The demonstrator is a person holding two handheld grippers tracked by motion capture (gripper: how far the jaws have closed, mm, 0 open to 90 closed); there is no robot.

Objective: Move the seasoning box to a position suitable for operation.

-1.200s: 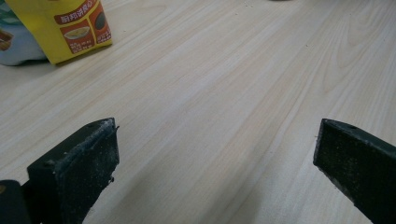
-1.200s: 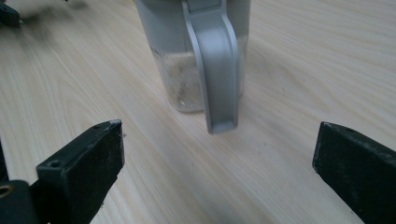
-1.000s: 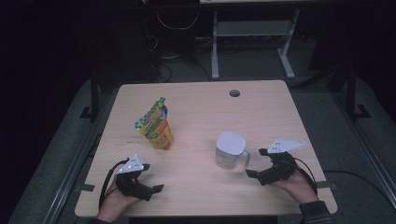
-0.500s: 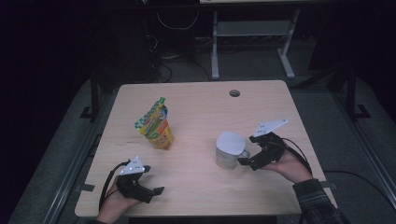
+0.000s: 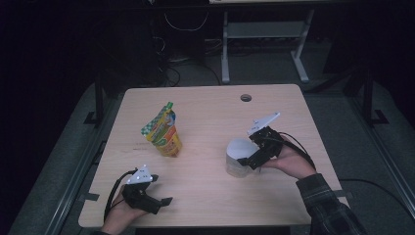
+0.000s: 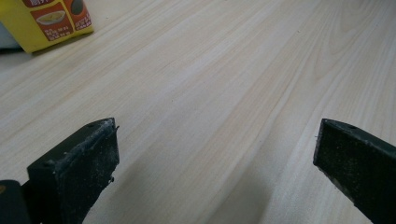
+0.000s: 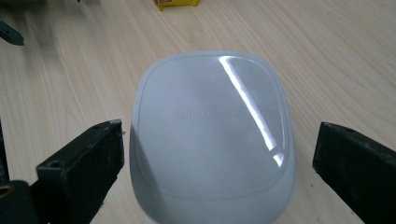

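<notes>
A white container with a smooth rounded lid [image 5: 238, 155] stands on the wooden table [image 5: 205, 107], right of the middle. My right gripper [image 5: 253, 159] is at its right side, tilted down over it. In the right gripper view the lid [image 7: 212, 135] lies between the open jaws [image 7: 217, 140]; the left jaw is close beside it and the right jaw stands well apart. A yellow and green snack pouch [image 5: 164, 133] stands upright left of the middle. My left gripper [image 5: 164, 201] rests near the table's front edge, open [image 6: 217, 140] over bare wood, with the pouch's bottom corner [image 6: 46, 21] far ahead.
A round cable hole [image 5: 245, 97] sits near the table's back edge. Behind the table stands a metal frame [image 5: 264, 34] with cables on the dark floor. Bare wood lies between the pouch and the container.
My right gripper has moved forward and left from the front right of the table up to the white container, so its jaws now straddle the lid. The left gripper has stayed put.
</notes>
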